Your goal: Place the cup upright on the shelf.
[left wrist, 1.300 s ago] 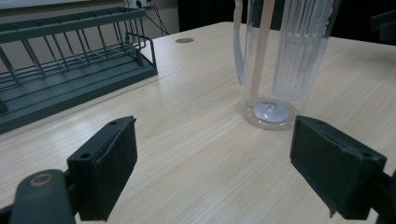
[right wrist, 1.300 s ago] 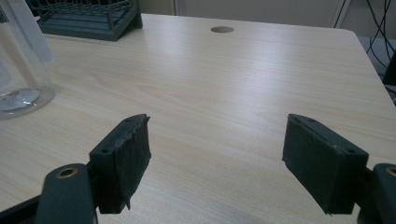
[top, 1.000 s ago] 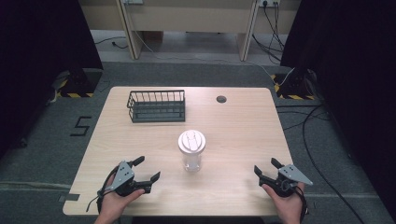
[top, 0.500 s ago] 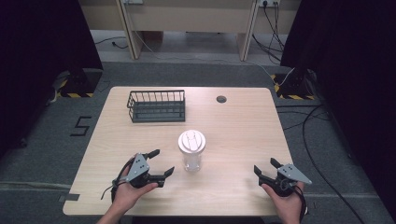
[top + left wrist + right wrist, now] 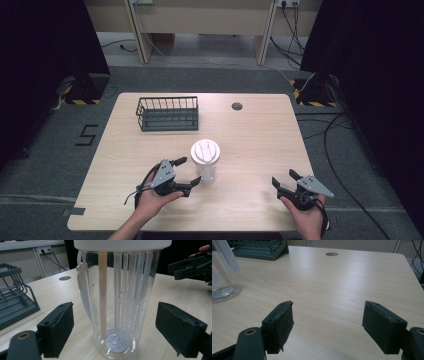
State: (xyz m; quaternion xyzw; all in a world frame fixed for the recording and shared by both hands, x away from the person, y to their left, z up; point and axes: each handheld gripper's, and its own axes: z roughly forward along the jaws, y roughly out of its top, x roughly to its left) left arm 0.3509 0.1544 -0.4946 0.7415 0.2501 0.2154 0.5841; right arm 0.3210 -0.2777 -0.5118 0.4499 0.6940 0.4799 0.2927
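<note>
Near the middle of the table (image 5: 250, 135) stood a clear plastic tumbler (image 5: 205, 167), upright, capped with a white lid (image 5: 205, 151). Through its wall in the left gripper view, the tumbler (image 5: 117, 302) held a pale, straw-like rod (image 5: 102, 295) running from lid to base and a translucent ribbed insert (image 5: 130, 292) beside it; whether any liquid lay inside could not be told. Its round base (image 5: 117, 345) rested flat on the wood.

Behind it, toward the far left of the table, sat a dark wire basket (image 5: 167, 113), well apart from the tumbler, with nothing visible in it. A small round hole (image 5: 237, 106) marked the table's far edge.

The left gripper (image 5: 186, 172) was just beside the tumbler, jaws spread wide, one on either side of the tumbler's lower part, neither pad touching it. The right gripper (image 5: 286, 180) hovered near the front right corner, well apart from the tumbler, its jaws likewise spread with only bare wood between them. In the right gripper view, the tumbler's base (image 5: 223, 290) showed at the far left and the basket (image 5: 259, 248) at the top.
</note>
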